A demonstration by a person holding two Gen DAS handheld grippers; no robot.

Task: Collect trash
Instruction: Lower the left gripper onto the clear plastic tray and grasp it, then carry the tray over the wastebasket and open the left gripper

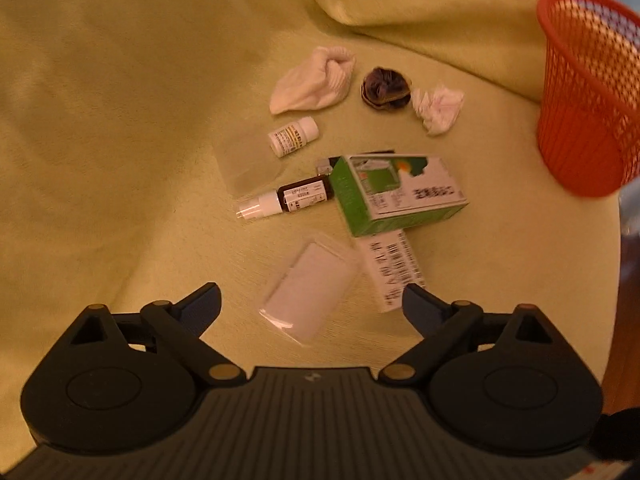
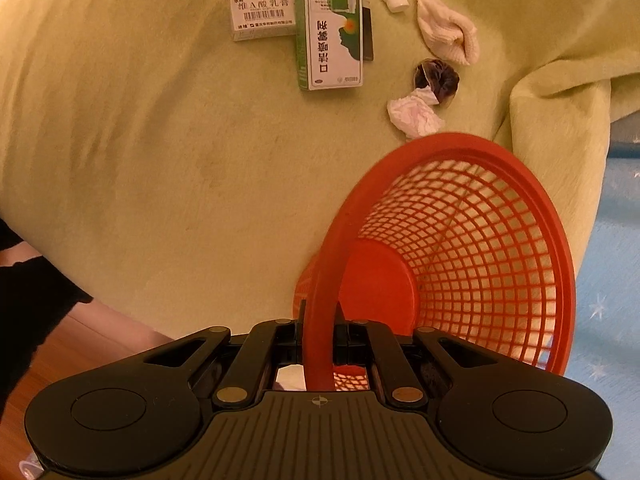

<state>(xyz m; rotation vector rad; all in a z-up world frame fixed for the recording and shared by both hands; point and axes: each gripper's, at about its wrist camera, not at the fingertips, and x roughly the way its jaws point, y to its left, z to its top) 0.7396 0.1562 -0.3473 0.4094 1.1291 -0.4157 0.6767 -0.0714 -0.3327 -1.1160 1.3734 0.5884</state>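
Left wrist view: my left gripper (image 1: 312, 300) has its tongs spread wide with nothing pressed between them, over the clear, flat rectangular plastic packet with a white insert (image 1: 310, 290) lying on the yellow-green plush blanket (image 1: 120, 120). The packet sits between the tips, apart from both.

I judge it light, thin and slick, likely to flex or skate if pinched flat. Best hold looks to be across its short width, on the stiffer rim.

Beyond it, close together:
- white flat carton with barcode (image 1: 394, 272), partly under the green-and-white medicine box (image 1: 396, 196); both stiff and light, easy across narrow faces.
- dark brown spray bottle with white nozzle (image 1: 288, 199) and small white pill bottle (image 1: 293, 136): hard, round, may roll.
- cream knitted sock (image 1: 314, 80), dark crumpled wad (image 1: 386, 88), crumpled white tissue (image 1: 438, 108): soft, compressible, grip anywhere.

Right wrist view: my right gripper (image 2: 319, 344) is clamped narrow on the rim of the red plastic mesh wastebasket (image 2: 460, 216), which looks empty and tilts at the blanket's edge.
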